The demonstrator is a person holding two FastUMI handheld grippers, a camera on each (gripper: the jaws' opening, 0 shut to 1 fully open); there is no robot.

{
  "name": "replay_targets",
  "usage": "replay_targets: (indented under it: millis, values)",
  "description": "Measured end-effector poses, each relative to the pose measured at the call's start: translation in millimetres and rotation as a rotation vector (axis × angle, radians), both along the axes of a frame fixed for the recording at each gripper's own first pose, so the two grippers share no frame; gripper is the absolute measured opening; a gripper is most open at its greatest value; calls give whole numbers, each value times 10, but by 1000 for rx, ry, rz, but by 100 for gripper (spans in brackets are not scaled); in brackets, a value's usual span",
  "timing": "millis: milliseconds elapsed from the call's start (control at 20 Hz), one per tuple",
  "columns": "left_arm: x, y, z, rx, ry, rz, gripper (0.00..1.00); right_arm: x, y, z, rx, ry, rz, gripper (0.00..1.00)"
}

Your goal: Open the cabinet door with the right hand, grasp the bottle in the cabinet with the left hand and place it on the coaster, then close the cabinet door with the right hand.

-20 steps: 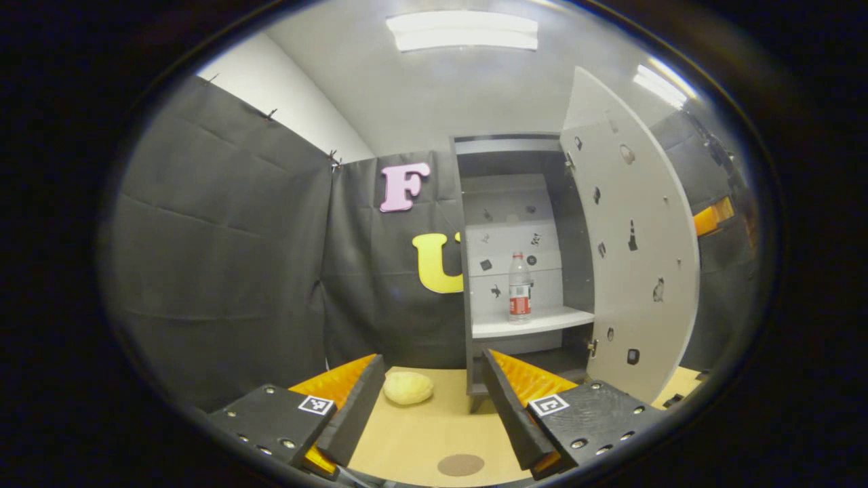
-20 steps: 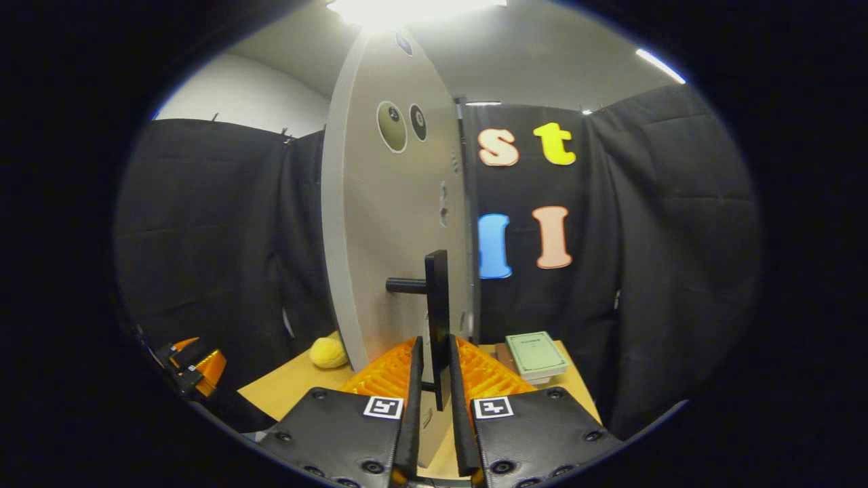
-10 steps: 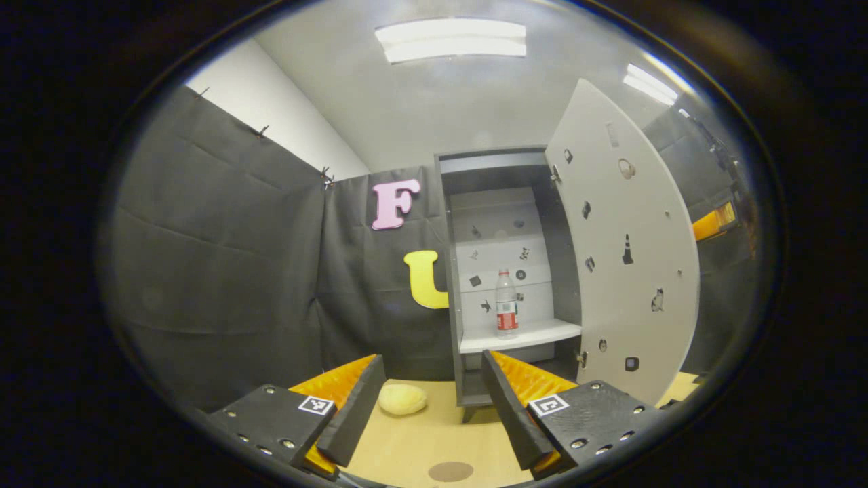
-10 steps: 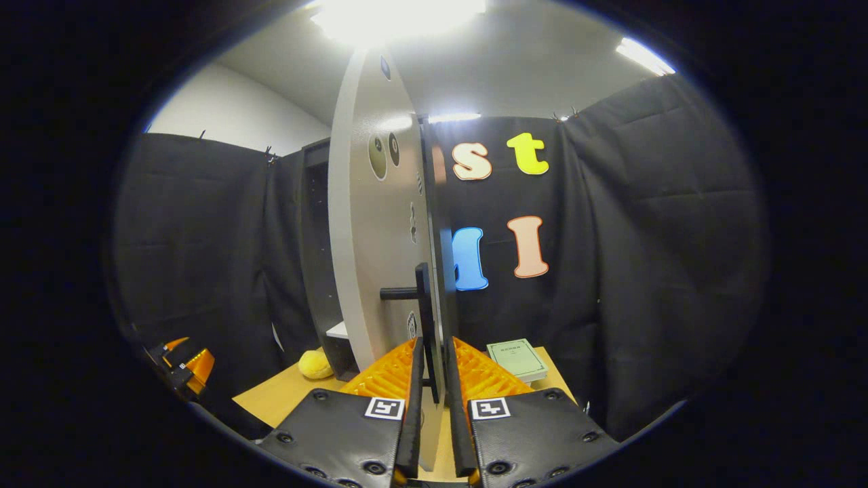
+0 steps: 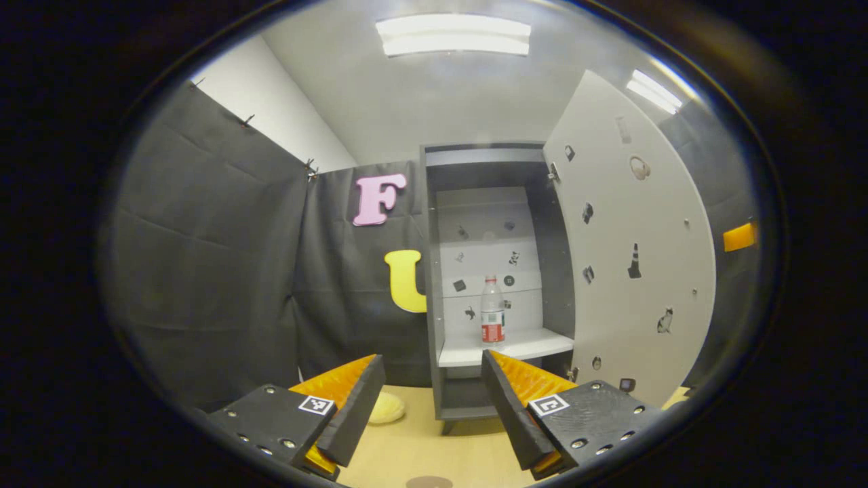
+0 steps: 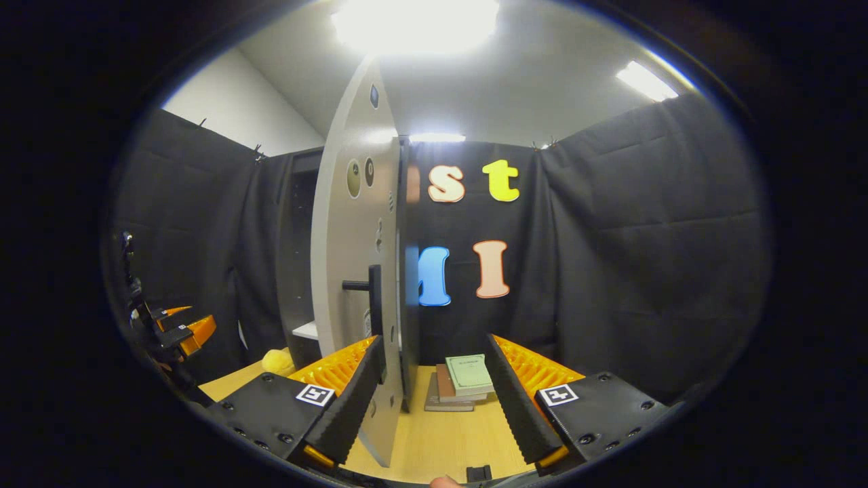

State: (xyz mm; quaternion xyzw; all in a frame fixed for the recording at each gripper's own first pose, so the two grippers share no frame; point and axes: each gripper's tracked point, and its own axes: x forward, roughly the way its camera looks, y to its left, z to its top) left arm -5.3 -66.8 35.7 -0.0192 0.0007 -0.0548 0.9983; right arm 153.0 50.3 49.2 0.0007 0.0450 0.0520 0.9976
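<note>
The grey cabinet [image 5: 434, 271] stands open. A clear bottle [image 5: 492, 310] with a red label is upright on its white shelf [image 5: 522, 348]. My left gripper [image 5: 430, 407] is open and empty, some way in front of the cabinet, with the bottle above its right finger. The brown coaster [image 5: 428, 482] peeks in at the bottom edge. The door [image 6: 349, 271] is swung wide and seen nearly edge-on in the right gripper view. My right gripper [image 6: 434, 400] is open, and the black handle [image 6: 371, 291] stands just beyond its left finger.
A yellow soft lump [image 5: 386, 409] lies on the wooden table [image 5: 468, 454] left of the cabinet. Two stacked books [image 6: 464, 379] lie on the table behind the door. The left gripper [image 6: 176, 332] shows at the left of the right gripper view.
My right gripper has let go of the door handle, opened and drawn back. The door has swung wider. The left gripper has shifted so that the cabinet sits nearer the middle of its view.
</note>
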Motion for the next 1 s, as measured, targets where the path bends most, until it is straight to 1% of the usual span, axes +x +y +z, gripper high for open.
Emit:
replay_targets:
  millis: [50,250,300,350,400,450,500,550,600,650,700,750,800,950,1000]
  values:
    - [168,-74,20,-4,-10,-17,87,-21,-98,-6,1,-2,-36,91]
    - [883,-467,29,-38,-26,-94,87,-66,-446,-7,-3,0,-177,91]
    - [1080,-556,21,-46,-28,-112,88,-66,-556,-33,-12,6,-218,94]
    - [1257,-643,7,-54,-26,-127,86,-71,-661,-45,-19,10,-260,91]
    - [1434,-726,-26,-60,-25,-142,87,-71,-729,-68,-23,16,-297,94]
    - [1598,-810,-45,-60,-25,-157,88,-66,-793,-90,-22,22,-330,94]
    - [1755,-902,-64,-57,-28,-171,88,-70,-838,-110,-20,27,-362,91]
    - [1897,-978,-78,-51,-28,-184,88,-75,-893,-124,-17,32,-395,94]
    - [2039,-1043,-93,-47,-30,-193,91,-72,-951,-142,-11,39,-426,94]
    - [2182,-1106,-111,-47,-30,-202,91,-82,-995,-162,-4,45,-455,94]
    - [2329,-1170,-135,-52,-29,-212,88,-99,-1034,-177,4,49,-482,91]
    - [2445,-1237,-155,-56,-25,-223,88,-116,-1068,-188,12,52,-508,91]
    - [2564,-1273,-192,-58,-22,-229,88,-141,-1099,-201,19,52,-532,94]
    - [2832,-1349,-281,-65,-13,-234,87,-192,-1154,-237,32,57,-588,94]
    - [2923,-1396,-347,-65,-8,-238,87,-181,-1156,-257,30,59,-603,91]
